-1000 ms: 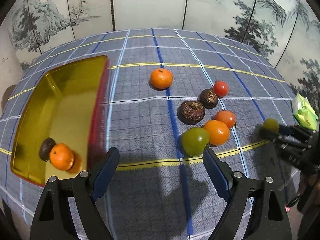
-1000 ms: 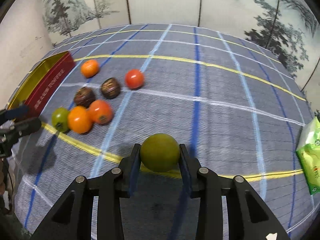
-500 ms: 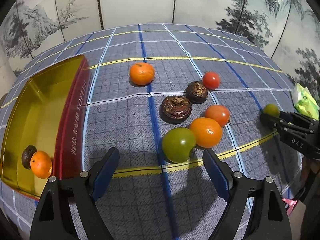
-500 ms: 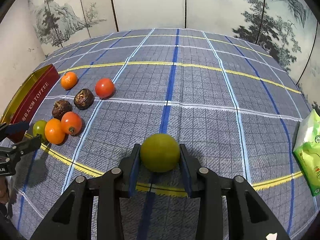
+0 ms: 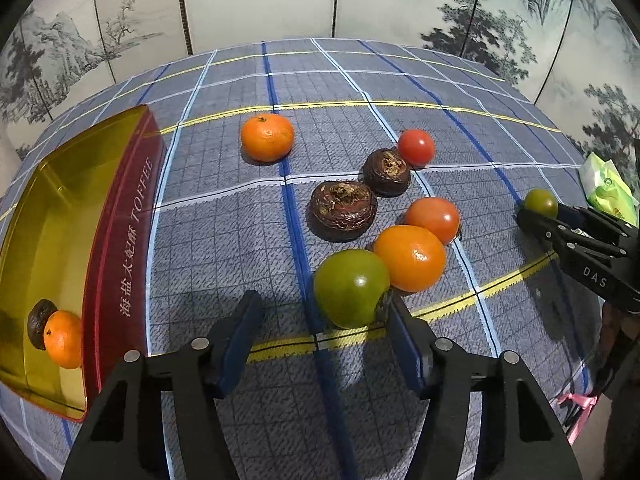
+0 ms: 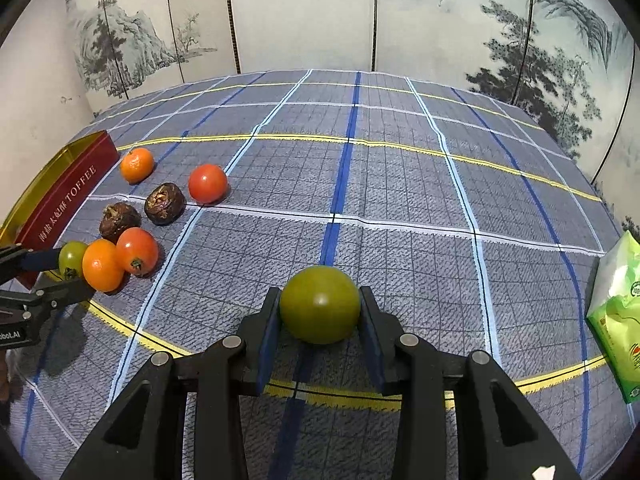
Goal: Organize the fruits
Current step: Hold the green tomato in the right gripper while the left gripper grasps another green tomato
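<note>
Painted folding screens back a worktop (image 6: pixel 400 200) covered in blue plaid cloth. Green tomato (image 5: pixel 351 288) sits at the near end of the fruit cluster, touching an orange tomato (image 5: pixel 410 258). Left gripper (image 5: pixel 322 338) points down at it, jaws closing: the right finger (image 5: pixel 404 344) is at or against the tomato's side, the left finger (image 5: pixel 238 336) well clear, so no grip yet.

Right gripper (image 6: pixel 320 328) is clenched on a second, olive-green tomato (image 6: pixel 320 304), both pads pressing its sides; whether it is lifted or resting on the cloth cannot be told.

Outward from the cluster: red-orange tomato (image 5: pixel 433 219) touches the orange one, two dark brown water chestnuts (image 5: pixel 343 210) behind, red tomato (image 5: pixel 416 147) just beside the far chestnut, tangerine (image 5: pixel 267 137) apart toward the tin. Red toffee tin (image 5: pixel 132 240) with gold interior sits at the left and already holds one tangerine (image 5: pixel 63 345) and one dark chestnut (image 5: pixel 40 324), touching. Green packet (image 6: pixel 616 312) lies at the right edge.

Judged step: left grasp of the green tomato, early in the task, most fruit still out on the cloth.

Next move calls for: centring the jaws on the tomato so both pads land together. An off-centre close likely shoves it into the orange neighbour or rolls it away. Light squeeze, smooth skin. Then lift clear and carry over the tin wall.
</note>
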The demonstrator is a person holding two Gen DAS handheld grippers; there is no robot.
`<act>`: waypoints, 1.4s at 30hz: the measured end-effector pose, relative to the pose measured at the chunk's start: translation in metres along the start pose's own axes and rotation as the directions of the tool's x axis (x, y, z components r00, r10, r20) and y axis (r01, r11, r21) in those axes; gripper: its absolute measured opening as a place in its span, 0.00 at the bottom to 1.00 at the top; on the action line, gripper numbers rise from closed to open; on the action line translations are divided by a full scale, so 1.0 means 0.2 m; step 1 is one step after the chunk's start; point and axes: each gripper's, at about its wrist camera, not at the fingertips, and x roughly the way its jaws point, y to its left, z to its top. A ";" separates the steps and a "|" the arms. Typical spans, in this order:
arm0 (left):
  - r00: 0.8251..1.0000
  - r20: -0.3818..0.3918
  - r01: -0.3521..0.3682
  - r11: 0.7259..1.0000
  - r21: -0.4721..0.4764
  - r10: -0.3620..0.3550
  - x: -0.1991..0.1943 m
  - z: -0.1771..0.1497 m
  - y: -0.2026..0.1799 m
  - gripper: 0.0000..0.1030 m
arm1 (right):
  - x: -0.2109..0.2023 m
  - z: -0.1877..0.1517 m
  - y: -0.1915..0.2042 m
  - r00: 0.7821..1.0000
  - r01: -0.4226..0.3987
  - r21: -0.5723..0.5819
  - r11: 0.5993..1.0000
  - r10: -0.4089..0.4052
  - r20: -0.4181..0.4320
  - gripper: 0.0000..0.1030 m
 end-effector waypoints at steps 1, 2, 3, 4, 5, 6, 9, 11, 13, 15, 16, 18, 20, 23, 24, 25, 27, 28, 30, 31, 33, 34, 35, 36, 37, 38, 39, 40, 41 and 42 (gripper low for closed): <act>1.000 0.003 0.002 1.000 0.000 -0.002 0.00 0.00 0.00 0.59 | 0.00 0.00 0.00 1.000 0.001 -0.002 1.000 -0.001 0.003 0.35; 1.000 0.005 0.005 1.000 0.000 -0.005 0.00 0.00 0.00 0.58 | 0.00 0.00 0.00 1.000 0.001 -0.002 1.000 -0.001 0.007 0.35; 1.000 0.008 0.008 1.000 -0.001 -0.008 0.00 0.00 0.00 0.56 | 0.00 0.00 0.00 1.000 0.000 0.000 1.000 0.000 0.008 0.35; 1.000 0.008 0.011 1.000 -0.002 -0.011 0.00 0.01 0.00 0.52 | 0.00 0.00 0.00 1.000 -0.001 0.000 1.000 0.001 0.008 0.35; 1.000 0.010 0.011 1.000 -0.002 -0.011 0.00 0.01 0.00 0.50 | 0.00 0.00 0.00 1.000 -0.001 0.000 1.000 0.001 0.008 0.35; 1.000 0.010 0.012 1.000 -0.001 -0.012 0.00 0.01 0.00 0.46 | 0.00 0.00 0.00 1.000 -0.001 -0.001 1.000 0.001 0.007 0.35; 1.000 0.016 0.014 1.000 -0.003 -0.014 -0.01 0.01 0.00 0.35 | 0.00 0.00 0.00 1.000 -0.001 0.000 1.000 0.001 0.008 0.35; 1.000 0.016 0.011 1.000 -0.003 -0.011 -0.01 0.01 0.00 0.34 | 0.00 0.00 0.00 1.000 -0.001 0.000 1.000 0.001 0.008 0.35; 1.000 0.014 0.013 1.000 -0.011 -0.013 -0.02 0.01 0.01 0.34 | 0.00 0.00 0.00 1.000 -0.001 0.000 1.000 0.001 0.008 0.35; 1.000 0.010 0.016 1.000 -0.019 -0.016 -0.02 0.01 0.02 0.33 | 0.00 0.00 0.00 1.000 -0.001 0.000 1.000 0.001 0.008 0.35; 1.000 0.008 0.017 1.000 -0.023 -0.016 -0.03 0.01 0.03 0.33 | 0.00 0.00 0.00 1.000 -0.001 0.000 1.000 0.001 0.008 0.35; 1.000 0.002 0.018 0.999 -0.032 -0.018 -0.04 0.00 0.04 0.33 | 0.00 0.00 0.00 1.000 -0.001 0.000 1.000 0.001 0.008 0.35; 1.000 -0.002 0.021 0.999 -0.045 -0.021 -0.05 0.01 0.06 0.33 | 0.00 0.00 0.00 1.000 -0.001 0.000 1.000 0.001 0.008 0.35; 1.000 0.001 0.012 0.998 -0.062 -0.012 -0.09 0.02 0.09 0.33 | 0.00 0.00 0.00 1.000 -0.001 0.000 1.000 0.001 0.008 0.35; 1.000 0.002 0.009 0.998 -0.066 -0.009 -0.10 0.02 0.10 0.33 | 0.00 0.00 0.00 1.000 -0.001 0.000 1.000 0.001 0.008 0.35; 1.000 0.004 0.005 0.998 -0.067 -0.005 -0.11 0.02 0.10 0.33 | 0.00 0.00 0.00 1.000 -0.001 0.000 1.000 0.001 0.008 0.35; 1.000 0.013 -0.001 0.998 -0.070 0.002 -0.14 0.02 0.12 0.33 | 0.00 0.00 0.00 1.000 -0.001 0.000 1.000 0.001 0.008 0.35; 1.000 0.017 0.000 0.997 -0.072 0.001 -0.15 0.03 0.12 0.33 | 0.00 0.00 0.00 1.000 -0.001 0.000 1.000 0.001 0.008 0.35; 1.000 0.027 0.002 0.997 -0.076 0.000 -0.19 0.03 0.14 0.33 | 0.00 0.00 0.00 1.000 0.000 0.000 1.000 0.000 0.008 0.35; 0.999 0.033 0.004 0.997 -0.079 -0.001 -0.20 0.04 0.15 0.33 | 0.00 0.00 0.00 1.000 0.000 0.000 1.000 0.000 0.008 0.35; 0.999 0.045 0.005 0.997 -0.082 -0.001 -0.23 0.05 0.16 0.33 | 0.00 0.00 0.00 1.000 -0.001 0.000 1.000 0.001 0.008 0.35; 0.999 0.053 0.007 0.997 -0.082 -0.002 -0.25 0.05 0.17 0.33 | 0.00 0.00 0.00 1.000 -0.001 0.000 1.000 0.001 0.008 0.35; 0.998 0.061 0.006 0.997 -0.082 -0.001 -0.27 0.06 0.18 0.33 | 0.00 0.00 0.00 1.000 -0.001 0.000 1.000 0.001 0.008 0.35; 0.998 0.066 0.003 0.997 -0.081 0.002 -0.28 0.06 0.19 0.33 | 0.00 0.00 0.00 1.000 -0.001 0.000 1.000 0.001 0.008 0.35; 0.997 0.074 0.000 0.997 -0.083 0.006 -0.30 0.07 0.20 0.33 | 0.00 0.00 0.00 1.000 -0.001 0.000 1.000 0.001 0.008 0.35; 0.997 0.082 -0.003 0.996 -0.086 0.010 -0.32 0.08 0.22 0.33 | 0.00 0.00 0.00 1.000 -0.001 0.000 1.000 0.001 0.008 0.35; 0.996 0.090 -0.008 0.996 -0.090 0.016 -0.33 0.09 0.24 0.33 | 0.00 0.00 0.00 1.000 -0.001 0.000 1.000 0.001 0.008 0.35; 0.995 0.094 -0.015 0.995 -0.094 0.024 -0.34 0.10 0.26 0.33 | 0.00 0.00 0.00 1.000 -0.001 0.000 1.000 0.001 0.008 0.35; 0.994 0.100 -0.024 0.995 -0.100 0.034 -0.35 0.10 0.28 0.33 | 0.00 0.00 0.00 1.000 0.000 0.000 1.000 0.000 0.008 0.35; 0.993 0.104 -0.037 0.994 -0.108 0.048 -0.36 0.11 0.31 0.33 | 0.00 0.00 0.00 1.000 0.000 0.000 1.000 0.000 0.008 0.35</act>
